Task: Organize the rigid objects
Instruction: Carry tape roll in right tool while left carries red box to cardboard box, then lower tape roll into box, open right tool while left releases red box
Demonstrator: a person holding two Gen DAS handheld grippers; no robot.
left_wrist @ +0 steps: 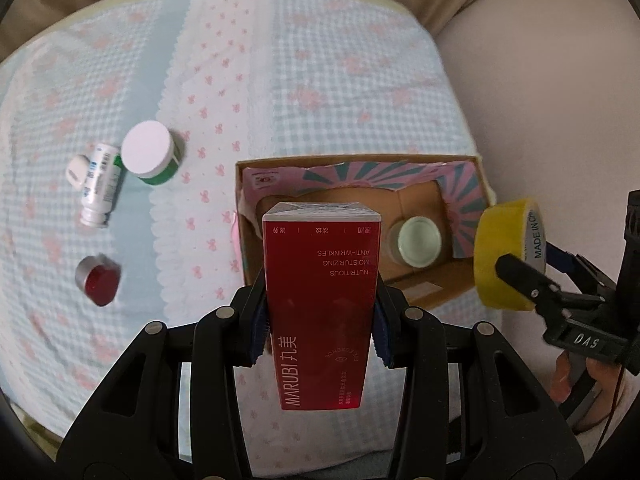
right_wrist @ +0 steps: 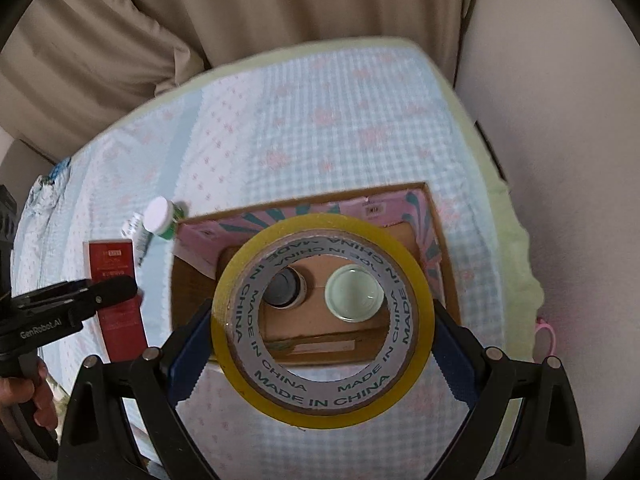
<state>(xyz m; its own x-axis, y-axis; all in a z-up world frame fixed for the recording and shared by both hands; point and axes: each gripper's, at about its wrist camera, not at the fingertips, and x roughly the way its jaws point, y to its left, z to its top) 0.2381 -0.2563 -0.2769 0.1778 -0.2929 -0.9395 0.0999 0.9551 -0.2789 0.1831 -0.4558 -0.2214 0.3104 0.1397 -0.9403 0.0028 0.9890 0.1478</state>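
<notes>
In the left wrist view, a tall red carton (left_wrist: 320, 304) was gripped by its two sides between the closed fingers of the left gripper (left_wrist: 320, 332), held over the near edge of a bed covered with a blue checked cloth (left_wrist: 312, 92). Just beyond it, an open cardboard box (left_wrist: 436, 288) lay on the cloth, with a pale-lidded jar (left_wrist: 416, 246) inside. To the left, a white-lidded green jar (left_wrist: 150, 154) was seen touching a toppled white bottle (left_wrist: 98, 186), and a small red-topped pot (left_wrist: 98, 280) lay nearer. At the right, a roll of yellow tape (left_wrist: 504, 256) was carried by the right gripper (left_wrist: 524, 280).

In the right wrist view, the tape roll (right_wrist: 324, 320) was clamped across its outer rim by the right gripper's (right_wrist: 322, 332) fingers, held above the box (right_wrist: 436, 240). Through its core, the pale jar (right_wrist: 354, 292) and a dark-topped jar (right_wrist: 286, 290) were visible on the box floor. At the left, the red carton (right_wrist: 116, 280) was seen in the left gripper (right_wrist: 120, 292).
</notes>
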